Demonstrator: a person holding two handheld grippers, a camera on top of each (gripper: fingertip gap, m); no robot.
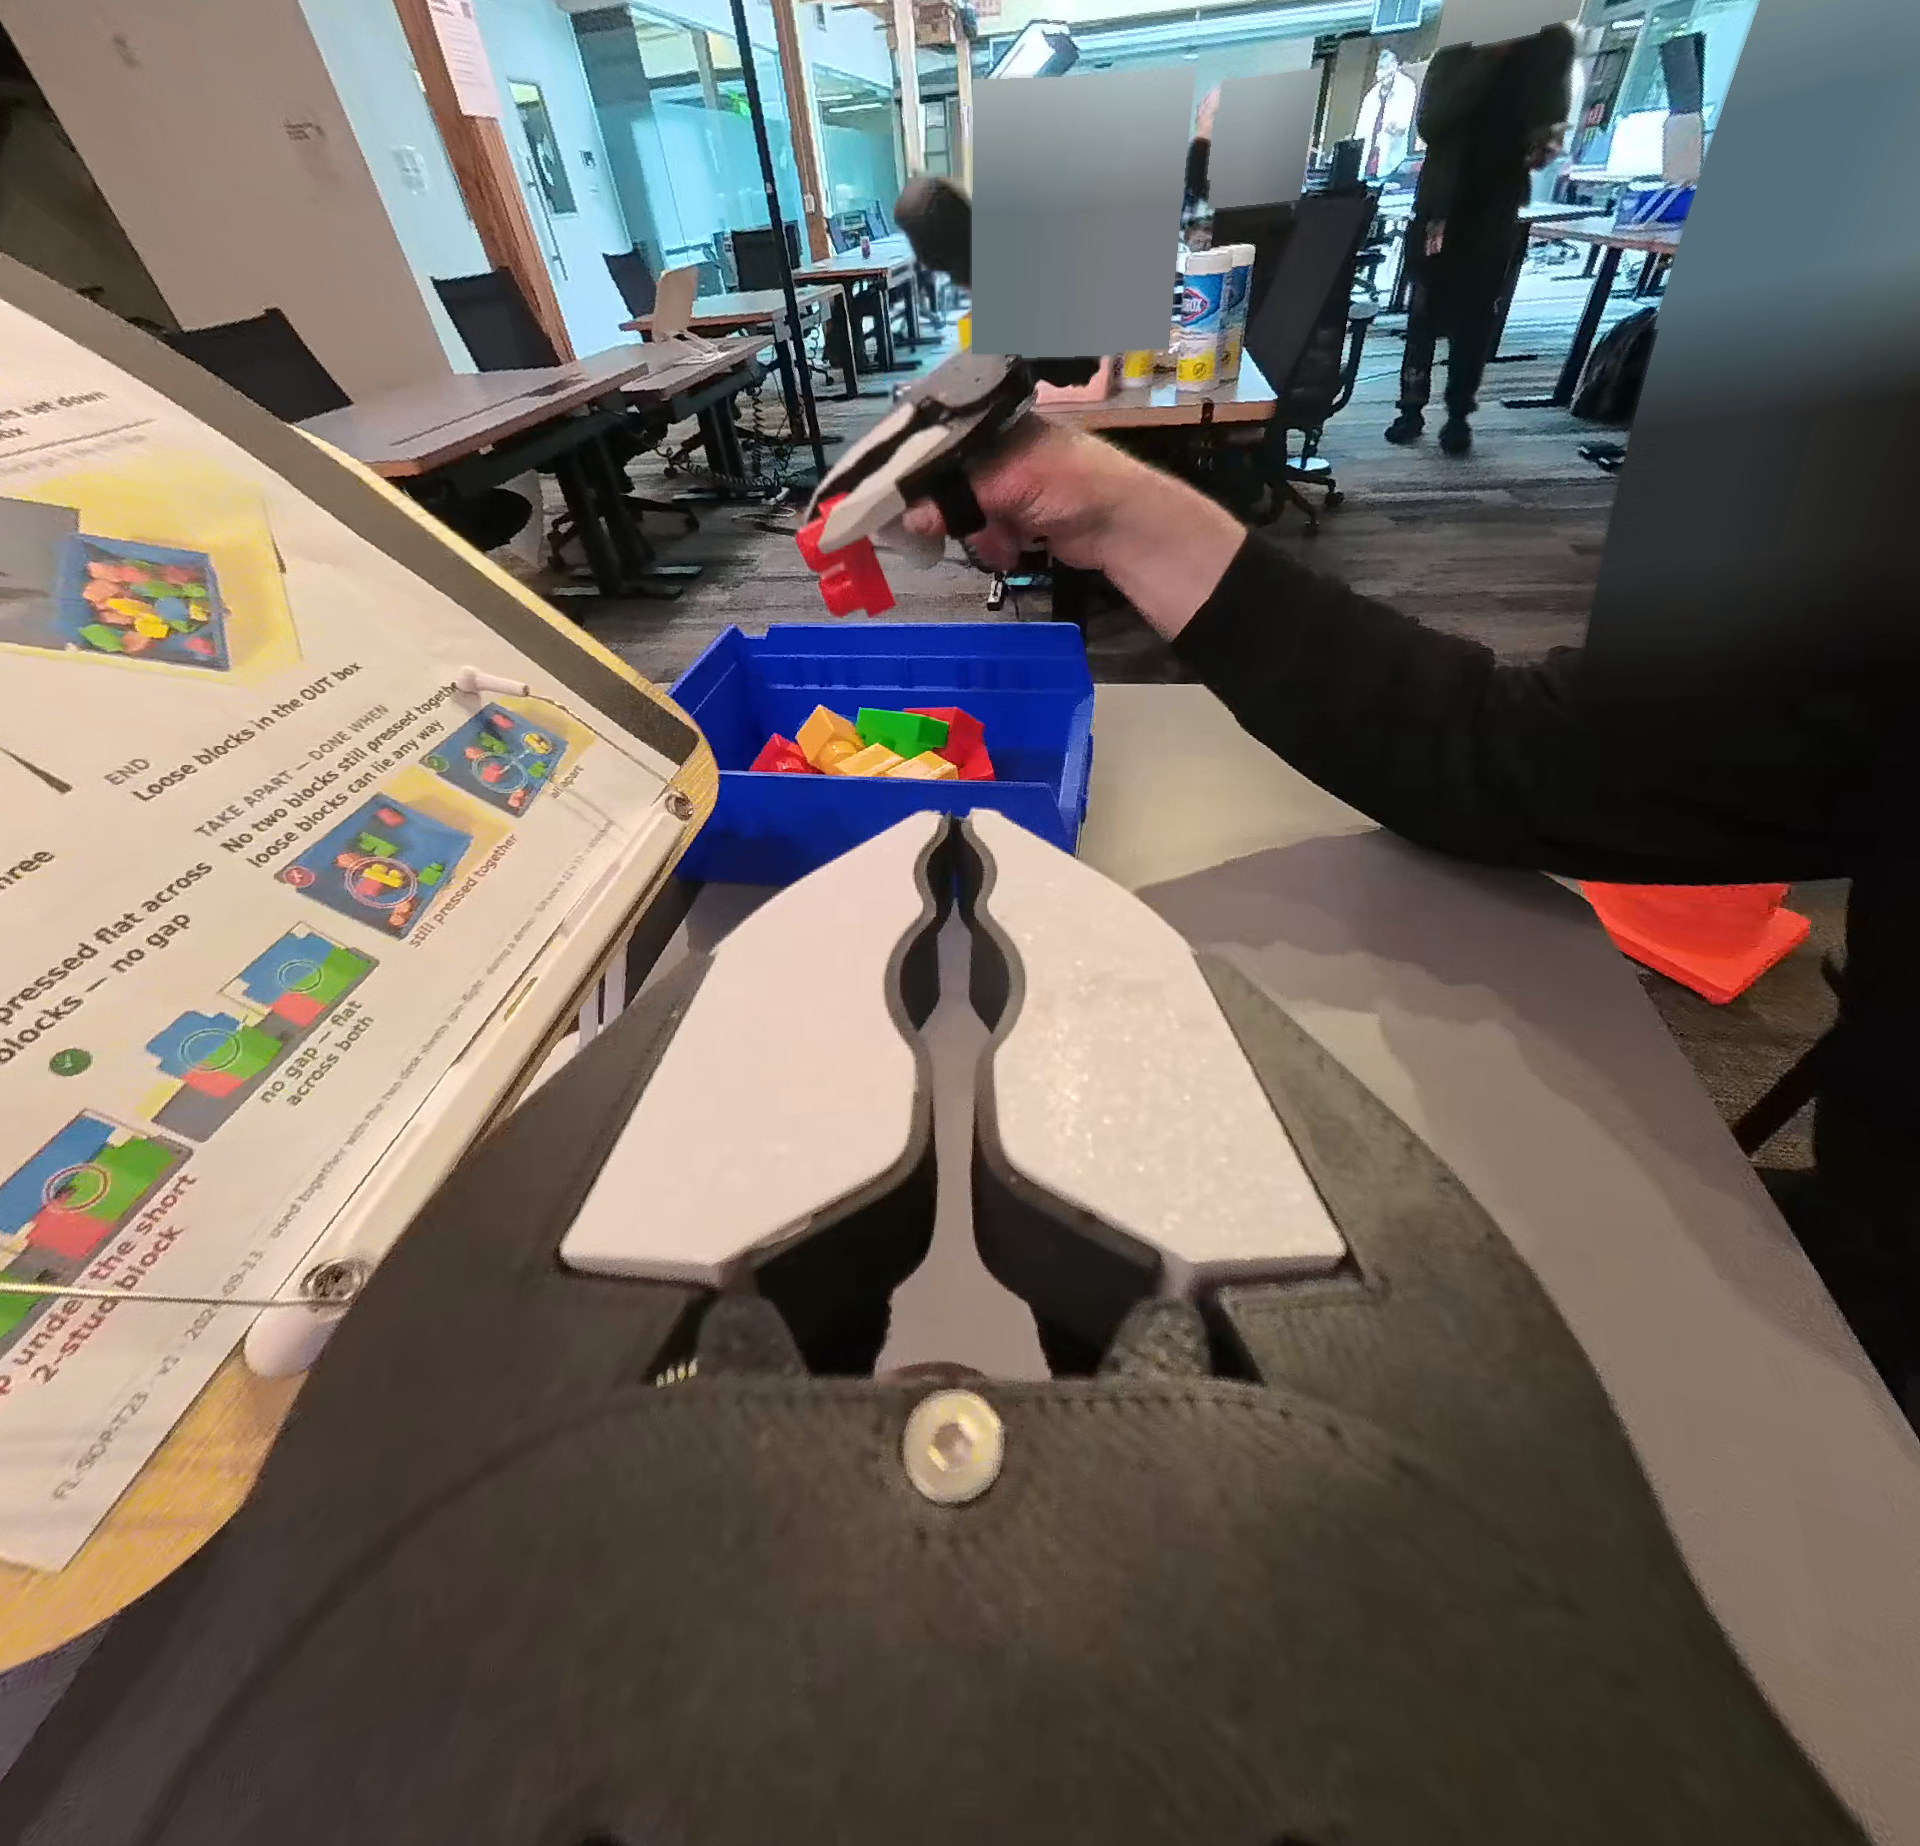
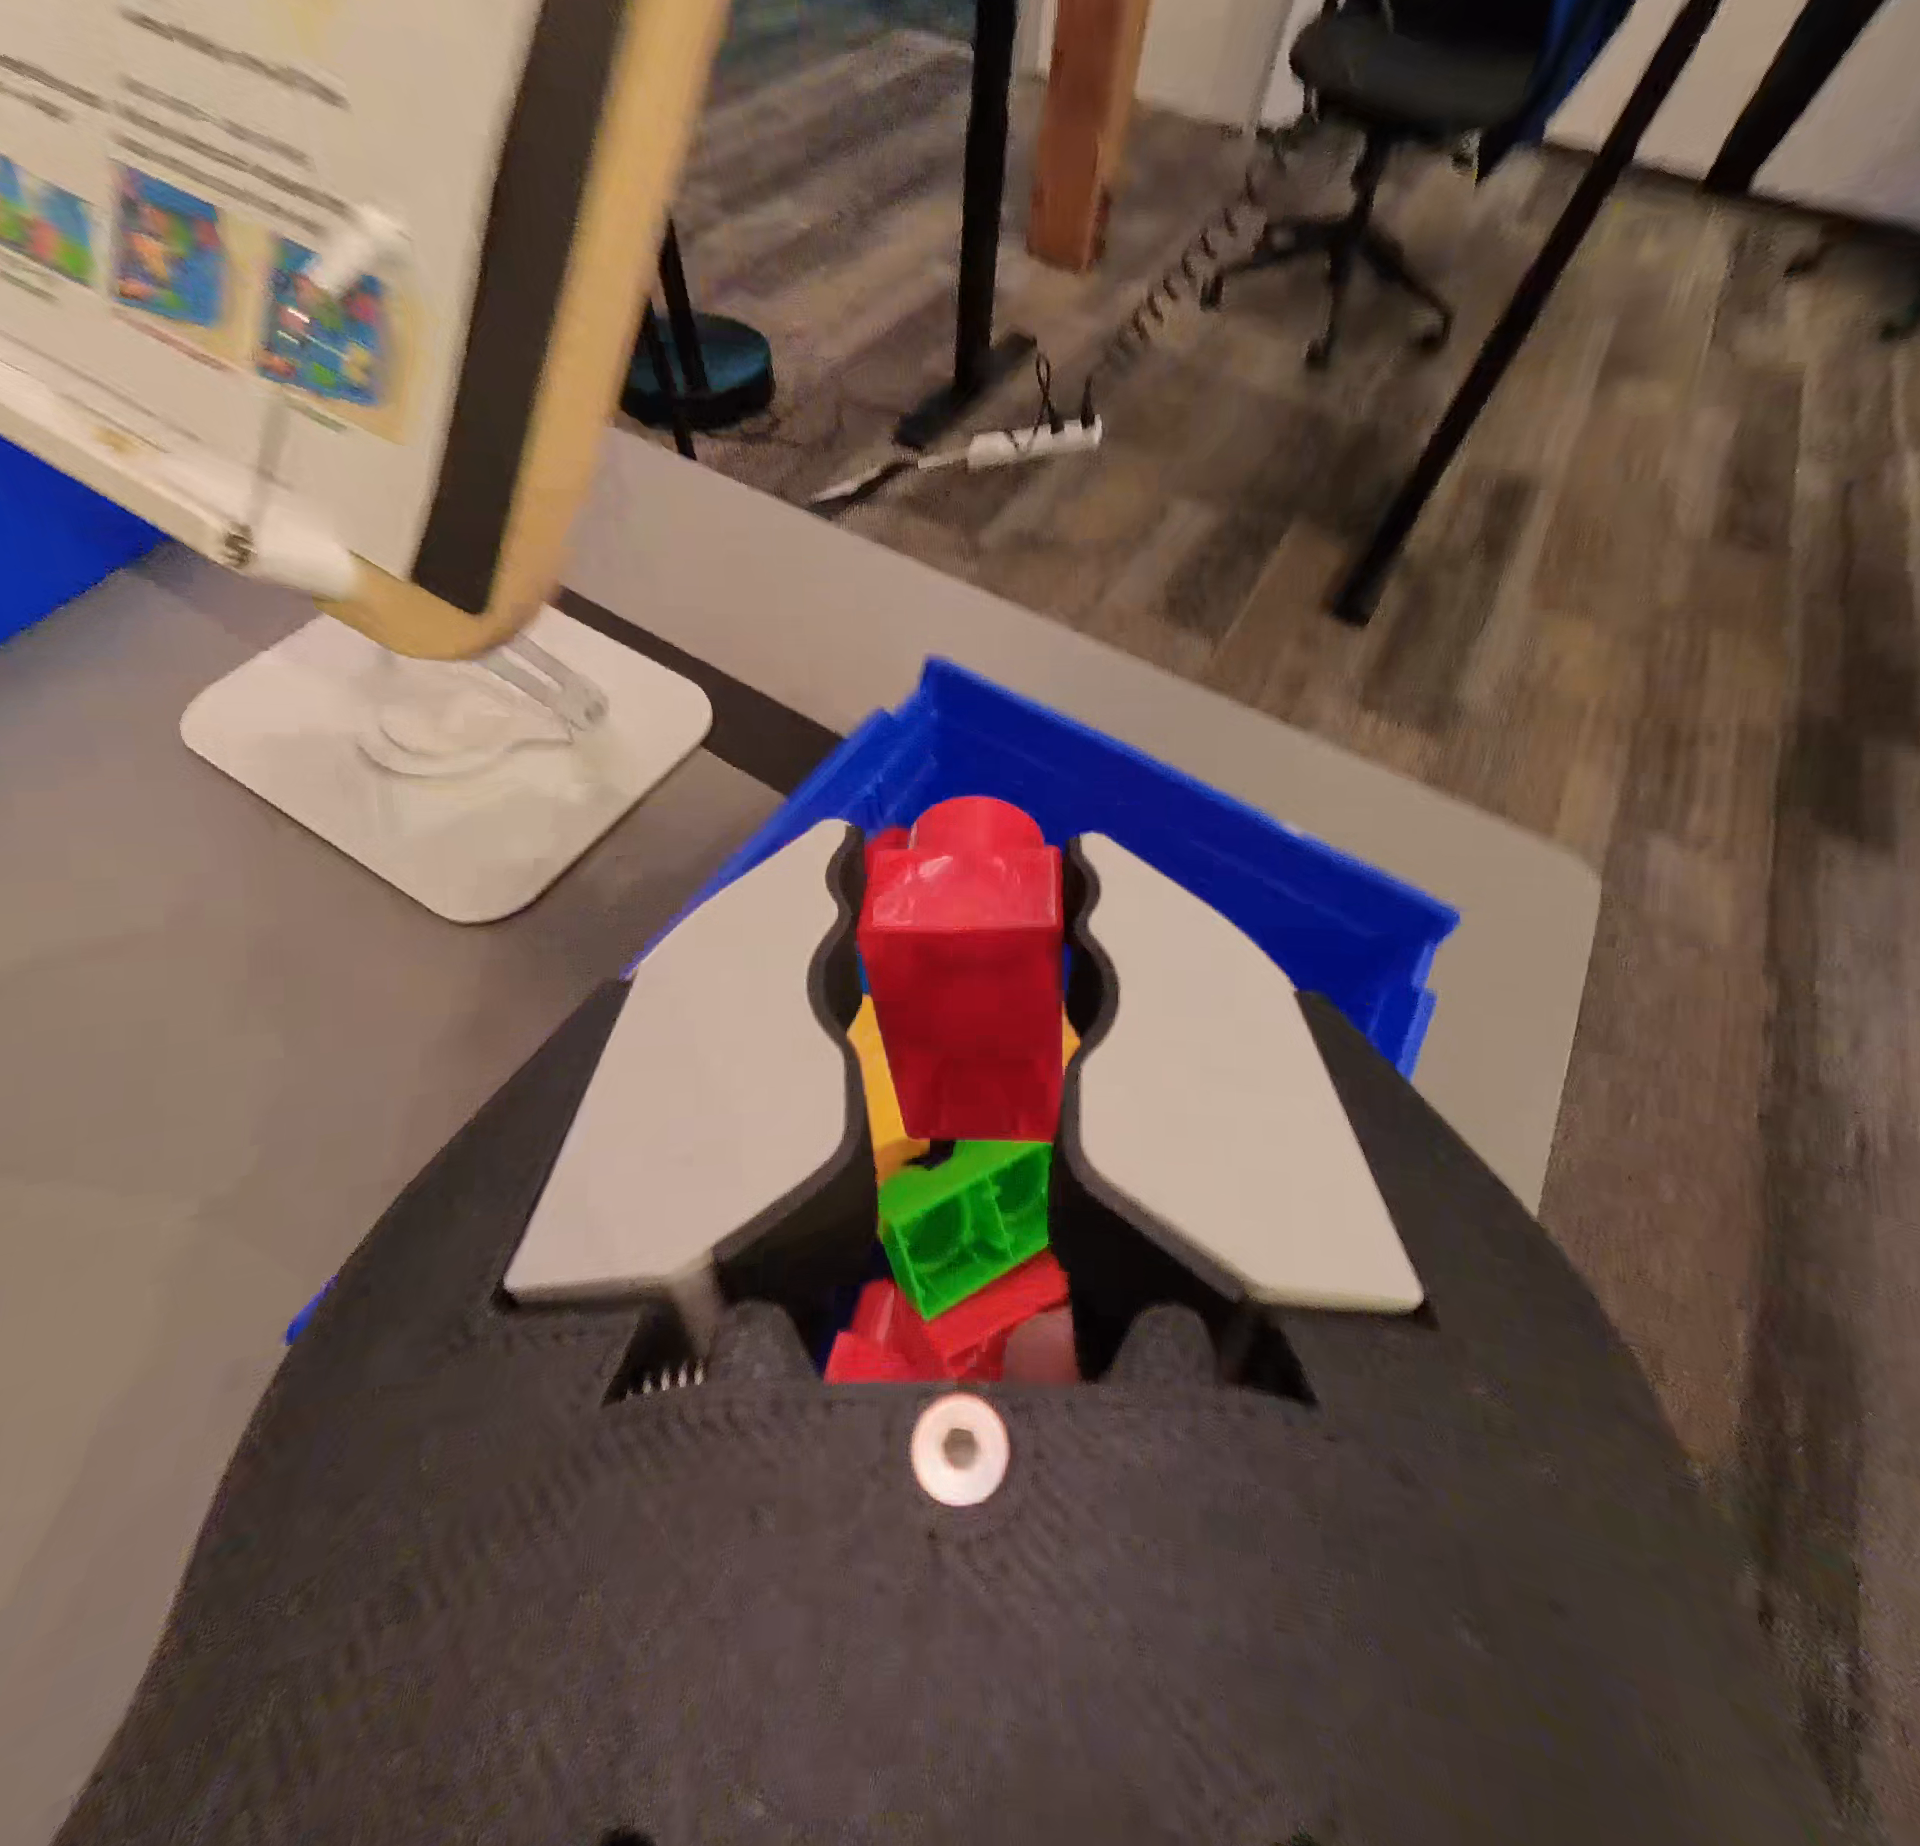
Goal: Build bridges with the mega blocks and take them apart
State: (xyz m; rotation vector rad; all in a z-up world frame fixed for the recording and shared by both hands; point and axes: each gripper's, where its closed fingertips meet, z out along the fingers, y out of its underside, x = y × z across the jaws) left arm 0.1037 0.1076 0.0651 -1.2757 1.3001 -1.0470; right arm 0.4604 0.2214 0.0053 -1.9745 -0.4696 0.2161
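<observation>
Left wrist view: the grey bench (image 1: pixel 1299 757) runs ahead of and beneath the fingers, an instruction board (image 1: pixel 312 861) with a wooden rim leaning in on the fingers' left. Just beyond the fingertips stands a blue bin (image 1: pixel 894 809), with loose red, yellow and green mega blocks (image 1: pixel 883 747) piled inside. The left gripper (image 1: pixel 954 828) is clenched on nothing, its pale fingers (image 1: pixel 790 1048) meeting at the tips short of the bin's near wall. Above and beyond the bin, a hand (image 1: pixel 1049 508) in a dark sleeve holds the right gripper (image 1: pixel 847 523), tilted down, with a red block (image 1: pixel 847 570) pinched at its tips. An orange cone (image 1: pixel 1694 934) sits low to the right of the fingers, past the bench edge.

Right wrist view: the bench (image 2: pixel 260 1017) spreads to the fingers' left, where the board's white stand base (image 2: pixel 447 757) rests. The blue bin (image 2: pixel 1195 809) lies directly under and ahead of the fingers. The right gripper (image 2: pixel 961 861) grasps the red block (image 2: pixel 961 986) upright between its fingers (image 2: pixel 1226 1090), both inner pads against the block's sides and a round stud pointing away from the camera. Below the held block, in the gap behind it, a green block (image 2: pixel 961 1225) shows hollow side up among yellow and red pieces in the bin.
</observation>
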